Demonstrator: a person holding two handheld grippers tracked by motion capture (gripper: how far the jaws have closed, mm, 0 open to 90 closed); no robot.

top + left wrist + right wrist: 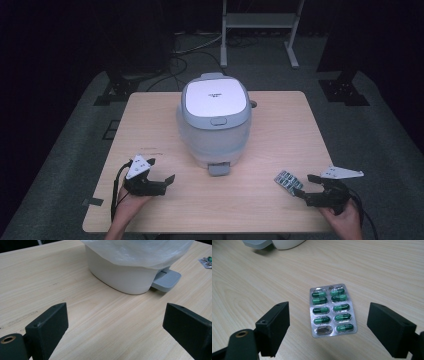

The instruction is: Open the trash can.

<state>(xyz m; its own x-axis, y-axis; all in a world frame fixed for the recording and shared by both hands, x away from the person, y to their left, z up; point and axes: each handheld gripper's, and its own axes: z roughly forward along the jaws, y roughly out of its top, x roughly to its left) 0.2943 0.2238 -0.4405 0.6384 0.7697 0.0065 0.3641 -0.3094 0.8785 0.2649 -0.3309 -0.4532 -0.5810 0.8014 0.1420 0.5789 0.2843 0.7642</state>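
High view: the right hand (pixel 345 218) enters at the lower right, its right gripper (pixel 303 185) held low and pointing left at the blister pack (pixel 288 181) lying flat on the table (pixel 280 120), jaws spread wide and empty. At lower left, the left gripper (pixel 162 176) points right toward the white bin (pixel 215 120) at frame centre, jaws also apart, holding nothing.

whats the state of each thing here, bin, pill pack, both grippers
white pedal bin with grey lid: lid shut, upright, liner bag showing under the rim
grey foot pedal: not pressed, nothing on it
silver blister pack of green capsules: flat on the table, partly used, one near pocket empty
left gripper: open, holding nothing
right gripper: open, pack ahead between its jaws, not touched
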